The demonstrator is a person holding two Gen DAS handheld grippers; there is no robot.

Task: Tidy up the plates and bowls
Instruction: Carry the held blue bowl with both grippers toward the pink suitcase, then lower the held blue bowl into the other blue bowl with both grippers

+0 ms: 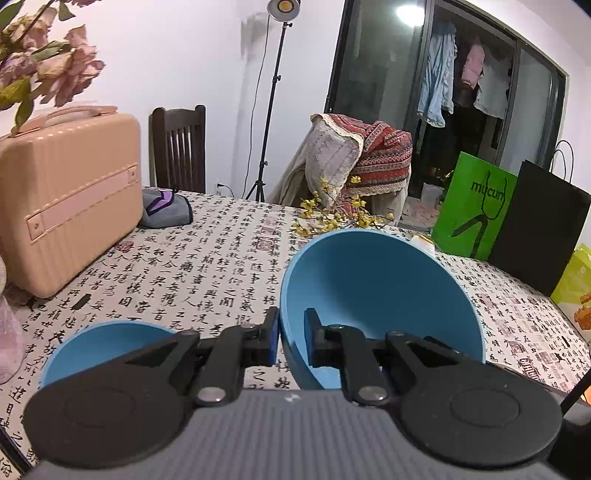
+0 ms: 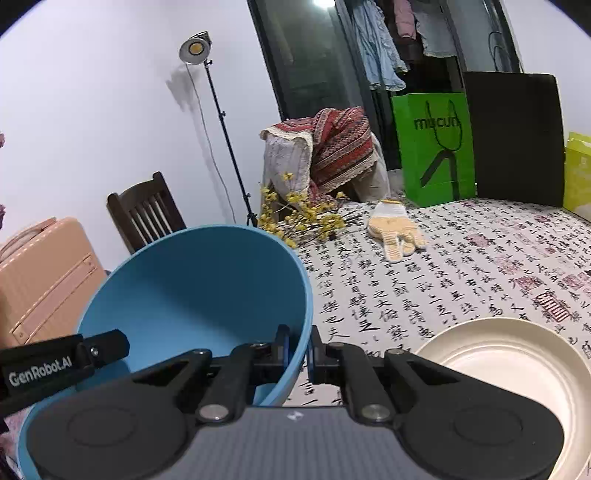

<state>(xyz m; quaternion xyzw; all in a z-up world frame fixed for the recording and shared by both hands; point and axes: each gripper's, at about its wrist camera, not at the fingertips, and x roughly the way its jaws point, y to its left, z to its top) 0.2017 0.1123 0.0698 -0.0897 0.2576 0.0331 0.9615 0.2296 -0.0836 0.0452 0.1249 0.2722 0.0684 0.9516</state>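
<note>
While grippers clamp, smooth round bowl (image 1: pixel 380 295) tilts.

Even, fairly bright indoor light, cool-violet cast on the white wall (image 1: pixel 177 55). Studio lamp (image 1: pixel 283 6) on a tripod stand glows warm at far centre; in the right wrist view it throws a soft shadow on the wall just left of its head. A white hotspot glares in the dark glass door (image 1: pixel 410 14), the room behind it dim. Strong fisheye bending: door frames curve, corners go black. Pink flowers (image 1: pixel 48 66) at far left are soft and smeared. The tablecloth (image 2: pixel 461 273) print stays sharp; soft shadows fall inside the blue bowl (image 2: pixel 192 295).
</note>
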